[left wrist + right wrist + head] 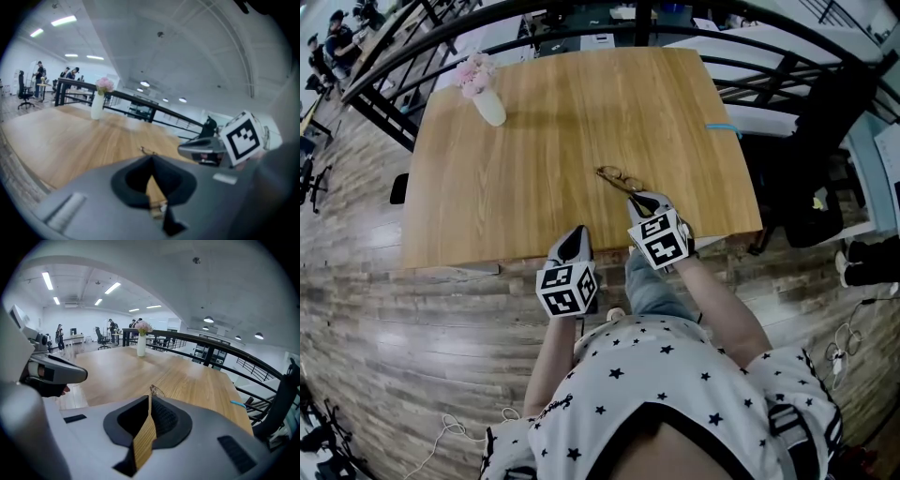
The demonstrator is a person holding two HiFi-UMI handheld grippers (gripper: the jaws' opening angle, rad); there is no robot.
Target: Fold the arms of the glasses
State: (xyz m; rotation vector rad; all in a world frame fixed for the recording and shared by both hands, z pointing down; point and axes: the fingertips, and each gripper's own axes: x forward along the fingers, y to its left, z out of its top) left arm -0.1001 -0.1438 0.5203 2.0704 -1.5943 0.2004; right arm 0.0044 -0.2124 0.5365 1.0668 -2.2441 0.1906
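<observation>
On the table (pixel 534 187): the glasses (pixel 617 176) lie on the bare wood, towards the near edge and somewhat right of the middle.
Glasses, detail: a thin metal frame, resting flat. They are too small to tell how the arms are set.
Right gripper (pixel 639 197): it reaches over the near edge of the table, nose pointing at the glasses and angled downward.
Right gripper, jaws: they are brought together at the tips with nothing between them. Only table wood shows through the narrow wedge behind the tips.
Right gripper and glasses: the frame sits just past the jaw tips. In the left gripper view a strip of bare table separates the frame from this gripper's nose.
Left gripper (pixel 579 231): it hangs just at the near edge of the table, to the left of the right gripper and closer to the person, apart from the glasses.
Left gripper, jaws: they are closed tip to tip and hold nothing.
Marker cube: one rides behind each gripper, at the left (pixel 567 289) and at the right (pixel 660 240).
Vase (pixel 490 108): white and upright near the far left corner of the table, with pink flowers (pixel 473 73) in it, well apart from the glasses.
Blue strip (pixel 722 126): a small, thin thing at the table's right edge, well apart from the glasses.
Person: wears a white shirt (pixel 675 394) printed with dark stars and stands at the near edge, on a plank floor (pixel 394 328).
Beyond the table: a black railing (pixel 581 14) runs along the far side.
</observation>
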